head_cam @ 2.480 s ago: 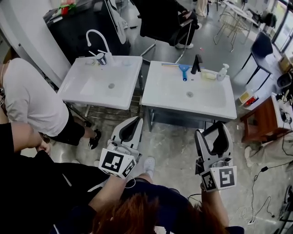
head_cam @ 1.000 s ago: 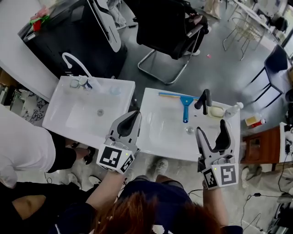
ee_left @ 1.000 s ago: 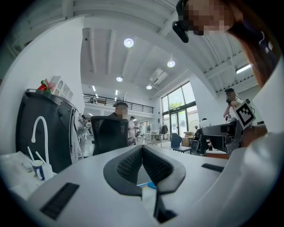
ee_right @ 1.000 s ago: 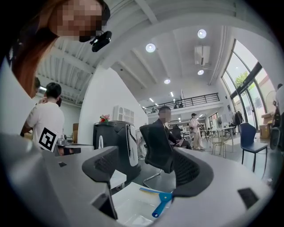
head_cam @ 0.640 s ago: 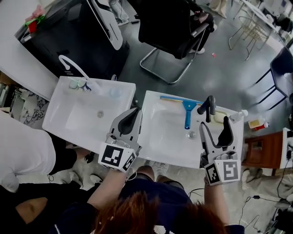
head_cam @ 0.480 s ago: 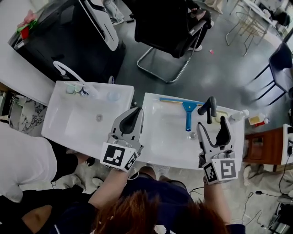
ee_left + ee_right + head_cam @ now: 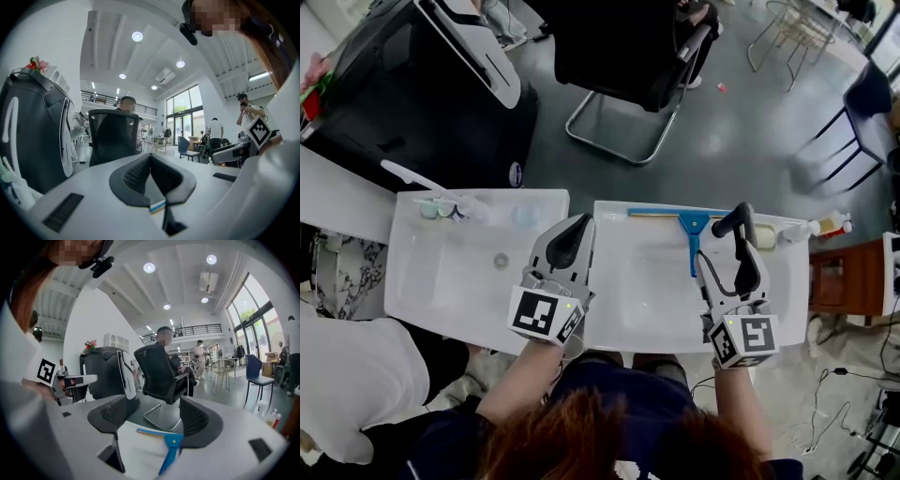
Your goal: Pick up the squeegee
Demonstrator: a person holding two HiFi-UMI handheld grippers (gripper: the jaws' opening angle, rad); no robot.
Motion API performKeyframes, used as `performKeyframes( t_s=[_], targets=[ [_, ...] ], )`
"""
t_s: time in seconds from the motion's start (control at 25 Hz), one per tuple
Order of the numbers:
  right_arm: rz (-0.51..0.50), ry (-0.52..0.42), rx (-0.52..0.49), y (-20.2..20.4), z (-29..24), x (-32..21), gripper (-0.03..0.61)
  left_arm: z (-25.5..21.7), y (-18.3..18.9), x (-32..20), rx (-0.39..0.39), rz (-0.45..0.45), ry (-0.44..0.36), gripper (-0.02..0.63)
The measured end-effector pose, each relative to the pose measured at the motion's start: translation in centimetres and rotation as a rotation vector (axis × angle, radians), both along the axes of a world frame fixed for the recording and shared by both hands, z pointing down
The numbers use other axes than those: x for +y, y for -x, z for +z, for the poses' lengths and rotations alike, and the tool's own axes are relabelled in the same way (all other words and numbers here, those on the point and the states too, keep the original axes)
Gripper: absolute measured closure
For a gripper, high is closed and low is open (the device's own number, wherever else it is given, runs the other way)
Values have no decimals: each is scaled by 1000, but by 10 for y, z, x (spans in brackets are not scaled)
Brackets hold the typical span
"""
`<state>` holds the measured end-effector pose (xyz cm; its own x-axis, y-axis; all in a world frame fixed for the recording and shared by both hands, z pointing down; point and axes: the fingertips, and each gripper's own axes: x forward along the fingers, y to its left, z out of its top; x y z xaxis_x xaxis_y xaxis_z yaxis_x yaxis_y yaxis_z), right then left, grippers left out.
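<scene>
Squeegee (image 7: 690, 225) in the sink (image 7: 637, 291), ahead of and below the right hand-held gripper (image 7: 728, 270): blue, with the blade crosswise along the far rim and the handle pointing straight back toward that gripper. Long axis of the handle roughly in line with the gripper's reach, so the jaws as held stand either side of it rather than across its ends. From the head view, handle end just beside the gripper's left jaw, with a black tap (image 7: 734, 223) just off the right jaw's tip. In the right gripper view, squeegee (image 7: 171, 445) low in the gap of the right hand-held gripper (image 7: 158, 404), handle nearer the right jaw; no contact to be made out. Jaws there spread wide, holding nothing. Left hand-held gripper (image 7: 572, 239) well off to the left, over the seam between the two sinks, its jaws pressed together with nothing in them, as the left gripper view of that hand-held gripper (image 7: 150, 164) confirms. Right one clearly nearer, so likely the one for the pick: probably a short drop forward and down, a slight shift to centre the handle, then a close across it.
</scene>
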<state>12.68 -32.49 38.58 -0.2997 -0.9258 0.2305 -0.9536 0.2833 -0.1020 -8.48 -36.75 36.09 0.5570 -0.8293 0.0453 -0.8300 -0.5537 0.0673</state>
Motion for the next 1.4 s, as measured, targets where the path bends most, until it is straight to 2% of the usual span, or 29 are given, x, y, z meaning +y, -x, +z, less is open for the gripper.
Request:
performKeyframes(
  t_s=[0.24, 0.6, 0.92, 1.4],
  targets=[
    [7, 112, -9, 0, 45, -22, 215, 22, 2, -18, 3, -20, 36, 594],
    [34, 328, 8, -14, 148, -41, 215, 55, -5, -35, -7, -34, 76, 594],
    [88, 467, 52, -29, 224, -49, 219, 83, -16, -41, -25, -19, 120, 594],
    [127, 647, 21, -33, 276, -53, 261, 93, -15, -35, -37, -27, 147, 594]
  ],
)
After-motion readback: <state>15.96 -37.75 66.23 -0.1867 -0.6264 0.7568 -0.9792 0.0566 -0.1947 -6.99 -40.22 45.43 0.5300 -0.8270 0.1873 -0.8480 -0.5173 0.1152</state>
